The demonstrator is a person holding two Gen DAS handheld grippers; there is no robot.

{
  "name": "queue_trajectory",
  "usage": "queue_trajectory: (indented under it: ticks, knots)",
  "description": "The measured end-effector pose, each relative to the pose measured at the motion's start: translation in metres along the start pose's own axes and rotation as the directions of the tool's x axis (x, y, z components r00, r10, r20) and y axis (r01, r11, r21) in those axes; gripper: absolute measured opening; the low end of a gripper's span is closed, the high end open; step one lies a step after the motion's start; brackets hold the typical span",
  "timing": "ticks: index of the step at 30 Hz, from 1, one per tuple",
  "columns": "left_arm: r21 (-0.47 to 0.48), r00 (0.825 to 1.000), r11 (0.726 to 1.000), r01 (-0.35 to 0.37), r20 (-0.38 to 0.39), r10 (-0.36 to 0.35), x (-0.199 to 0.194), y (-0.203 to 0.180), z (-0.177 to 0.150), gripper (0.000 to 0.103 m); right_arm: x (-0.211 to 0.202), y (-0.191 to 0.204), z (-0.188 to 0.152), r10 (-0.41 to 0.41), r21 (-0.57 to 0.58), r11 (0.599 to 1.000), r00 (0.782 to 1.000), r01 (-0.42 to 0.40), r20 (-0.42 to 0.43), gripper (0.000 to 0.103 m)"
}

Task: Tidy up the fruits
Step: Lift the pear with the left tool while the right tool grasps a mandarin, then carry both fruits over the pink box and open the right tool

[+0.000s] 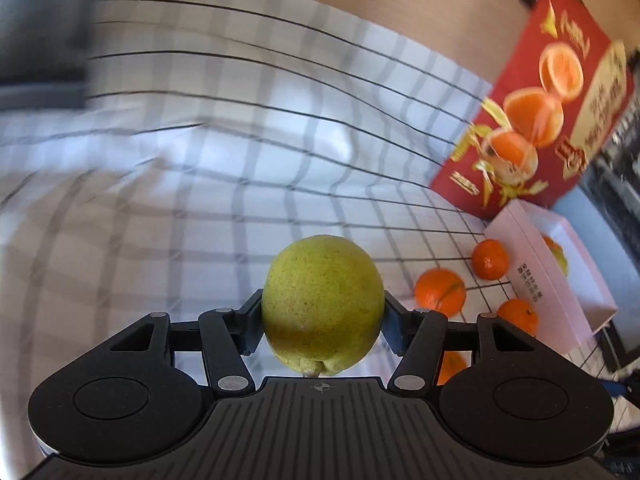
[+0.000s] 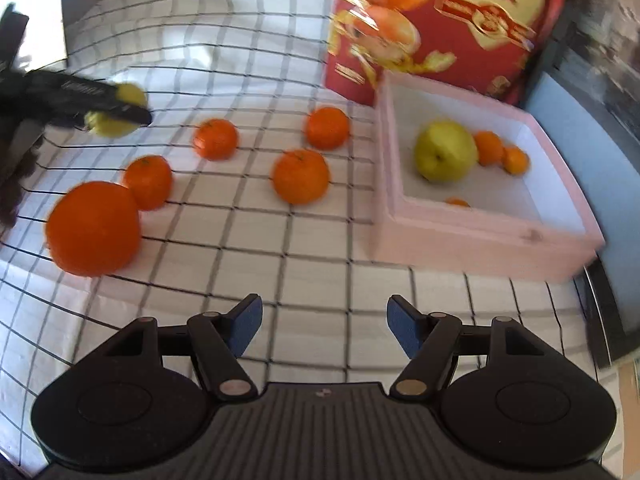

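Over grey-checked white tablecloth (image 1: 168, 184): left gripper (image 1: 322, 307) clamped across round, speckled yellow-green pear (image 1: 322, 300), likely firm, weighty, bruisable, best squeezed at widest girth; right gripper (image 2: 324, 330) apart, empty.

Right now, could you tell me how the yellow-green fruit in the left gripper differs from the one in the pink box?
The held fruit is clamped between the left gripper's pads, off the cloth; the boxed fruit rests loose on the pink box's floor. The held fruit is alone; the boxed fruit lies beside small oranges. Both are yellow-green and round.
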State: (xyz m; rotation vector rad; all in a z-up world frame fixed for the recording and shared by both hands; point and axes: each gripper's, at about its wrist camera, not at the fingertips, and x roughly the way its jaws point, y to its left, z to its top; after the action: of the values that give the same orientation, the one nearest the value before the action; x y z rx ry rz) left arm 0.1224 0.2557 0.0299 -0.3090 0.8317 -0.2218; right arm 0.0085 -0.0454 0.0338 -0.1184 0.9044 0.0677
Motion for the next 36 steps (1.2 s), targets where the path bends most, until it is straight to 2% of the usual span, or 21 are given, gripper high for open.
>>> queue_trajectory:
  ticks: [4,7,12,19,22,25,29,33,36]
  knots:
    - [-0.060,0.999,0.998,-0.021,0.031,0.023,-0.053,0.002,-0.029,0.063,0.000,0.011,0.015,0.031,-0.059,0.998,0.997,-0.027,0.069,0.069]
    - [-0.090,0.999,0.996,-0.017,0.040,0.020,-0.087,-0.002,-0.049,0.063,0.004,0.019,0.029,0.028,-0.143,0.990,0.992,-0.010,0.126,0.063]
    - [-0.119,0.999,0.993,0.026,0.034,-0.022,-0.114,-0.023,-0.073,0.063,0.029,0.027,0.048,0.005,-0.256,0.966,0.986,0.039,0.170,0.058]
    - [-0.051,0.997,0.996,0.066,-0.038,-0.068,-0.110,-0.067,-0.089,0.063,0.067,0.029,0.058,-0.065,-0.292,0.950,0.985,0.109,0.159,0.058]
    - [-0.024,0.995,0.997,0.077,-0.068,-0.078,-0.105,-0.083,-0.093,0.063,0.071,0.026,0.056,-0.062,-0.285,0.953,0.988,0.100,0.140,0.047]
    - [0.024,0.992,0.996,0.085,-0.093,-0.083,-0.101,-0.099,-0.095,0.063,0.062,0.021,0.053,-0.047,-0.245,0.966,0.989,0.081,0.140,0.046]
    - [0.067,0.984,0.989,0.131,-0.127,-0.122,-0.092,-0.118,-0.095,0.063,0.044,0.016,0.040,-0.034,-0.211,0.975,0.989,0.064,0.146,0.046]
    - [0.112,0.974,0.979,0.173,-0.164,-0.153,-0.080,-0.138,-0.095,0.064,0.015,0.006,0.017,-0.001,-0.178,0.984,0.991,0.025,0.134,0.046]
    - [0.151,0.964,0.965,0.213,-0.195,-0.182,-0.071,-0.156,-0.096,0.064,-0.006,-0.008,-0.003,-0.008,-0.137,0.990,0.992,0.025,0.123,0.046]
